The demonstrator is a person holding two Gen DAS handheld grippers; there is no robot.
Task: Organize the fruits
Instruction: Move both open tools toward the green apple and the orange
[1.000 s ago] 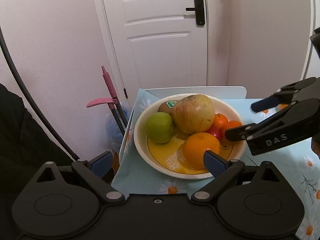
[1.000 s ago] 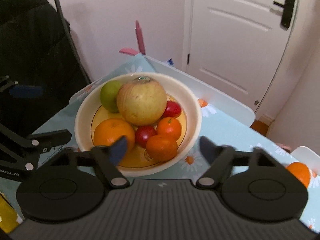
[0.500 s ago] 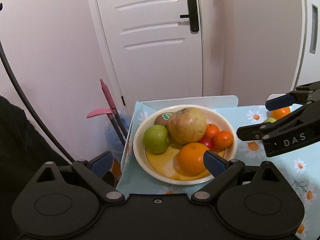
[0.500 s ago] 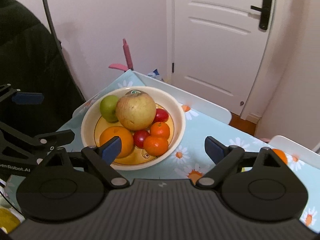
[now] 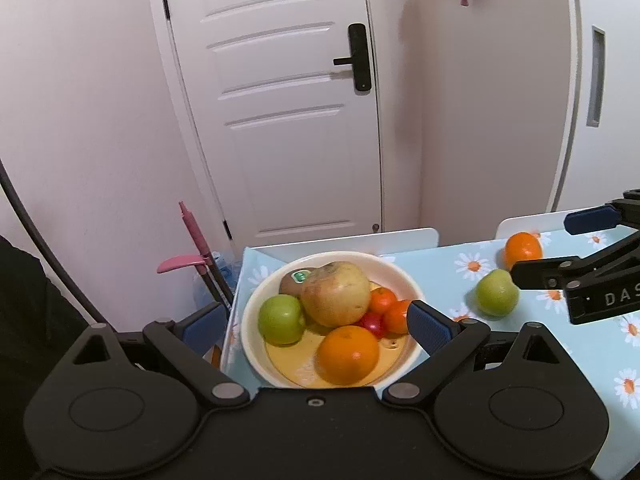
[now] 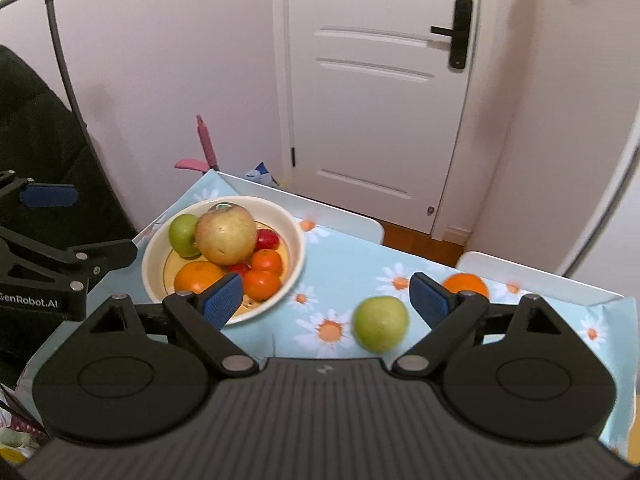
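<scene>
A cream bowl (image 5: 256, 308) (image 6: 294, 232) with a yellow inside holds a large pale apple (image 5: 335, 294) (image 6: 226, 234), a green apple (image 5: 280, 319) (image 6: 182, 234), an orange (image 5: 348, 354) (image 6: 196, 276), small tangerines (image 6: 266, 260) and a kiwi (image 5: 294, 278). On the daisy tablecloth outside the bowl lie a green apple (image 5: 496, 293) (image 6: 380, 323) and an orange (image 5: 522, 250) (image 6: 466, 283). My left gripper (image 5: 312, 326) is open above the bowl's near side. My right gripper (image 6: 326, 300) is open, with the loose green apple between its fingers and beyond them.
The table's white edge (image 5: 344, 240) lies just behind the bowl, with a white door (image 5: 280, 100) and pink walls beyond. A pink-handled tool (image 5: 192, 236) leans at the table's left. A dark garment (image 6: 36, 140) hangs at the left.
Both grippers have pulled back and up from the bowl, which now looks smaller. The loose green apple and orange on the cloth have come into view. Both stay open.
</scene>
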